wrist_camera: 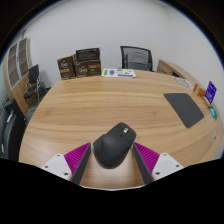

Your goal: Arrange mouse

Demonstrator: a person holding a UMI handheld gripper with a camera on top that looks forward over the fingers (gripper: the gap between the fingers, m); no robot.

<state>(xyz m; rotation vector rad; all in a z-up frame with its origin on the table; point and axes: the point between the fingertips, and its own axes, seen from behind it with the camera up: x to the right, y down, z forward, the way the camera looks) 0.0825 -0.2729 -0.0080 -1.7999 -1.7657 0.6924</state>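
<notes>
A black computer mouse [115,146] sits between my gripper's [113,158] two fingers, its sides touching the magenta pads [77,157] on both sides. The fingers are shut on it over the near part of the wooden table [100,105]. The mouse's rear end is hidden below the fingers. A dark grey mouse mat [185,108] lies flat on the table well beyond the fingers to the right.
Black office chairs stand at the far side [134,57] and at the left [33,82]. Cardboard boxes [76,66] sit behind the table's far left. A small purple item [211,91] and papers [121,72] lie by the table's far edges.
</notes>
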